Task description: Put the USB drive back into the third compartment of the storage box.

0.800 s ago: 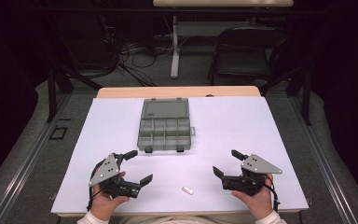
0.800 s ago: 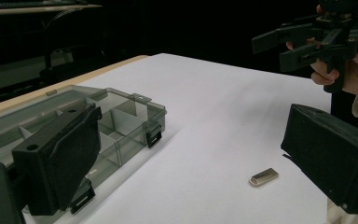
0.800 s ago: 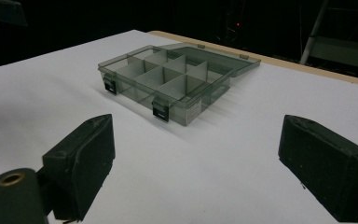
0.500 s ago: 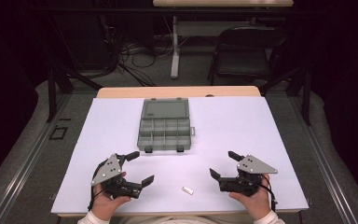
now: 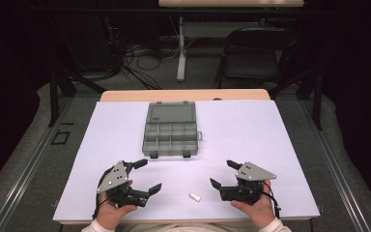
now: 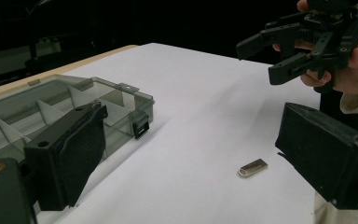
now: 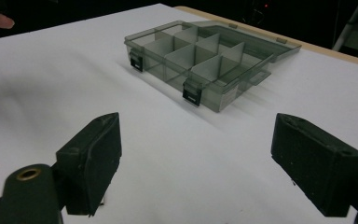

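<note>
The right hand-held gripper (image 5: 222,175) is drifting inward across the surface (image 5: 280,145), now sitting a little closer to the middle than it was a moment ago, while the left hand-held gripper (image 5: 148,175) is keeping its place. Both are standing with their jaws spread wide and nothing between them. The small metal piece (image 5: 194,197), which looks like a slim USB stick, is lying flat on the white surface near the person's edge, between the two hand-held grippers and slightly nearer the right one, just below and to the left of its jaw tips in the high view. In the left gripper view the stick (image 6: 252,167) is lying ahead and toward the right jaw, its long axis running slantwise across the line of approach. The open compartment box (image 5: 170,130) is sitting well apart, farther up the surface, its lid folded back. The right hand seems better placed to reach it, probably needing to turn so the jaws close across the short sides.
</note>
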Motion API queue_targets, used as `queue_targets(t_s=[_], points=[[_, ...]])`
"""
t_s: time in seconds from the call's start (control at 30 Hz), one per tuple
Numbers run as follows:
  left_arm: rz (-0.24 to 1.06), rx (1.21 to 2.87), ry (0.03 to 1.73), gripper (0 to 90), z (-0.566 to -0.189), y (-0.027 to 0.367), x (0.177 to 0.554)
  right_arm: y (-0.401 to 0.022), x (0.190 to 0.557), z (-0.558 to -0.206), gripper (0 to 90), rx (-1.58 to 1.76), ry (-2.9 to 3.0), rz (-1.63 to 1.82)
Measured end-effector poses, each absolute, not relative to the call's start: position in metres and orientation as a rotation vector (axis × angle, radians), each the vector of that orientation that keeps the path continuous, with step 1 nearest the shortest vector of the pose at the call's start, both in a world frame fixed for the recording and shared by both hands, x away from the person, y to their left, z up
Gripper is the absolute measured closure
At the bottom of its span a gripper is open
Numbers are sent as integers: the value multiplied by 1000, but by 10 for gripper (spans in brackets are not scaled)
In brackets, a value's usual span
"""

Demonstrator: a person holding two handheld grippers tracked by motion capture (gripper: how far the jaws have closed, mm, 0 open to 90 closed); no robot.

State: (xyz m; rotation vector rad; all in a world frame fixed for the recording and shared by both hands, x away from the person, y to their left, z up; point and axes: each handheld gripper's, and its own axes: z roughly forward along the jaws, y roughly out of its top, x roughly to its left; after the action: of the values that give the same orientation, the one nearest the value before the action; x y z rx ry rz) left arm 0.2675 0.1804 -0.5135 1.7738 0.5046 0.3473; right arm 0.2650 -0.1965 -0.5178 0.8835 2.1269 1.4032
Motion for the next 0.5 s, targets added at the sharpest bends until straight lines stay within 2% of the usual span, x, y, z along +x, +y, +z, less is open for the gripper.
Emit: queue_targets(t_s=[0.33, 0.5], points=[[346, 1773, 519, 79, -515, 183, 265, -178, 263, -523, 308, 808, 2222, 1382], [345, 1774, 516, 82, -515, 183, 264, -171, 261, -526, 343, 786, 2247, 1370]])
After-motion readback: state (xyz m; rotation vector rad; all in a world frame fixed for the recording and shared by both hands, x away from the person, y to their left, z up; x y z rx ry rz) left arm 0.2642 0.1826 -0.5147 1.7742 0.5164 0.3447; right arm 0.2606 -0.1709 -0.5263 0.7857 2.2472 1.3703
